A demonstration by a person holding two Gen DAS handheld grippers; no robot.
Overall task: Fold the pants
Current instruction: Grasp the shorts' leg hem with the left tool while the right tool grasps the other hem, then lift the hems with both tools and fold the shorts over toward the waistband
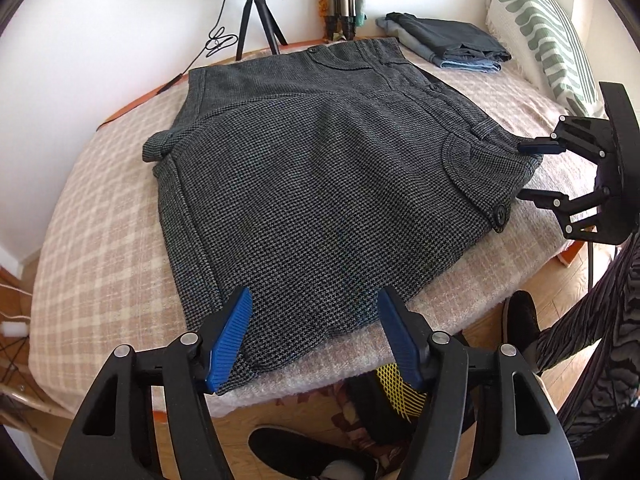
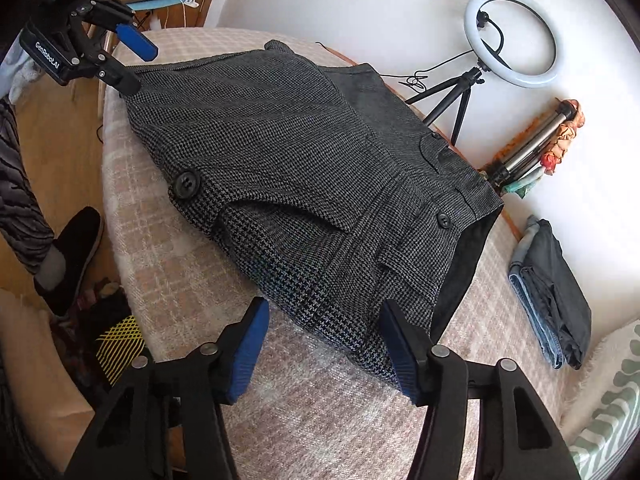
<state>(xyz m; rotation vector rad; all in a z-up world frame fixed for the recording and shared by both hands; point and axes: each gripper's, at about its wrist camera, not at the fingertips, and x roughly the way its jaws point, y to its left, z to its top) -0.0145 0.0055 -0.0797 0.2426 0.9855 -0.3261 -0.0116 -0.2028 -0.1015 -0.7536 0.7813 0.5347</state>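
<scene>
Dark grey houndstooth pants [image 1: 320, 184] lie folded flat on a pink-and-cream checked blanket [image 1: 100, 248]; they also show in the right wrist view [image 2: 304, 184]. My left gripper [image 1: 314, 320] is open, its blue pads over the pants' near edge, holding nothing. My right gripper [image 2: 324, 332] is open at the waistband corner, empty. It shows in the left wrist view [image 1: 528, 170] at the pants' right side. The left gripper shows in the right wrist view [image 2: 132, 60] at the far corner.
A stack of folded jeans [image 1: 444, 44] lies at the back right, seen too in the right wrist view [image 2: 552, 300]. A green-patterned pillow [image 1: 540, 36] is beside it. A ring light on a tripod [image 2: 508, 36] stands by the wall. The person's slippered feet [image 1: 520, 320] are at the blanket's edge.
</scene>
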